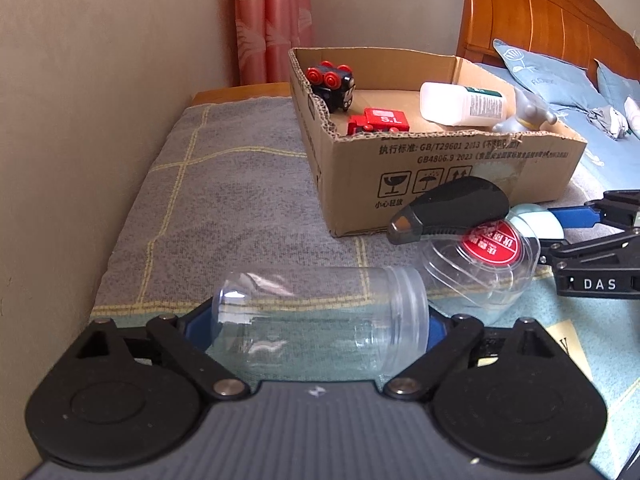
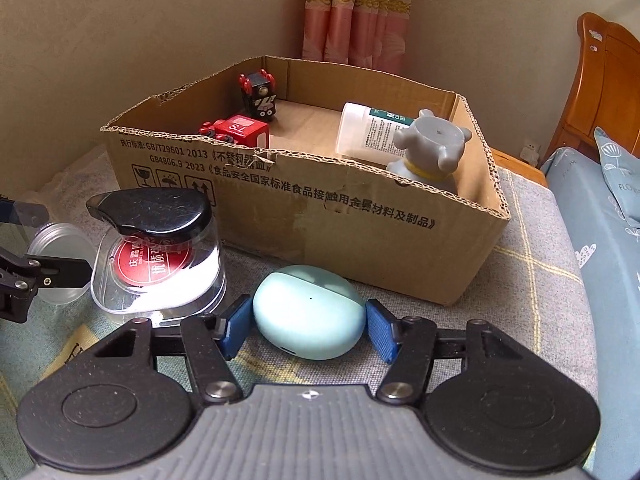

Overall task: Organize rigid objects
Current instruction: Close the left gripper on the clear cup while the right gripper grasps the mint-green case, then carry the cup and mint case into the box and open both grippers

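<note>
A clear plastic jar (image 1: 320, 320) lies on its side on the blanket, and my left gripper (image 1: 316, 322) is shut on it, one blue pad at its base and the other at its threaded mouth. In the right wrist view a mint-green earbud case (image 2: 308, 312) sits between the blue pads (image 2: 236, 328) of my right gripper (image 2: 308, 326), which press on both its sides. A clear container with a black lid and a red label (image 2: 160, 256) stands between the two grippers. Just behind is an open cardboard box (image 2: 320, 220).
The box holds a black toy engine (image 2: 260, 96), a red toy wagon (image 2: 240, 128), a white bottle (image 2: 368, 128) and a grey figurine (image 2: 432, 148). A beige wall (image 1: 100, 80) runs along the left. Blue pillows (image 1: 540, 76) and a wooden headboard (image 1: 540, 12) lie to the right.
</note>
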A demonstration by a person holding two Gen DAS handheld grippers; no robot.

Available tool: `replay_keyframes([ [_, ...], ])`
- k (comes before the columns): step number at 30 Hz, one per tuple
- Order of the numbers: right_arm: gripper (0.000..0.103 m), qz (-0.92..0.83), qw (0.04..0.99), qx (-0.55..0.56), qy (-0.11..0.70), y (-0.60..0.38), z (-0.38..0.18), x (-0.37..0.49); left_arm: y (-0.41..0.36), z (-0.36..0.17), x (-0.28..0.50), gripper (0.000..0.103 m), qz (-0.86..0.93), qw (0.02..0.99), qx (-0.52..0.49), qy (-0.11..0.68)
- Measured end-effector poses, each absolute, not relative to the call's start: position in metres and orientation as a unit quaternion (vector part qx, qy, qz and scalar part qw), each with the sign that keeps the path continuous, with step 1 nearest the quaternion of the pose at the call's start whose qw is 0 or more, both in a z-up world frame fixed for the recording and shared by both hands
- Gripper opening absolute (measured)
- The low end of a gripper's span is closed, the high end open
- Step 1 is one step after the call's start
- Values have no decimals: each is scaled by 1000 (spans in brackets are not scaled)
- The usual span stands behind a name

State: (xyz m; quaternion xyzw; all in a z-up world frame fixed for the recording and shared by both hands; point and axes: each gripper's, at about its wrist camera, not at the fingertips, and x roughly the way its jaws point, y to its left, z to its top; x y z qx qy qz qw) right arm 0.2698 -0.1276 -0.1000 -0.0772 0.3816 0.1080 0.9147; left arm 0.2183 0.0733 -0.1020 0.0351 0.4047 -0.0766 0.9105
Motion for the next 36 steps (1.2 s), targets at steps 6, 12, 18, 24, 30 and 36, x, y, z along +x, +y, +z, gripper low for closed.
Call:
replay_keyframes([
  [6, 67, 100, 915, -68, 386, -134, -101, 264, 72, -99, 218, 91, -75, 910, 37, 406],
  [12, 66, 98, 913, -74, 389, -131, -100, 266, 75, -95, 219, 90, -87, 906, 29, 412],
  [18, 66, 105, 910, -73, 394, -136, -91, 258, 76, -79, 215, 90, -93, 908, 40, 408],
  [24, 65, 121, 912, -77, 384, -142, -67, 245, 74, -57, 214, 90, -107, 907, 47, 404],
  [30, 65, 133, 916, -91, 369, -143, -41, 242, 68, -34, 216, 90, -118, 914, 60, 385],
  [36, 65, 151, 926, -103, 330, -137, -7, 244, 65, -13, 228, 90, -122, 918, 71, 371],
])
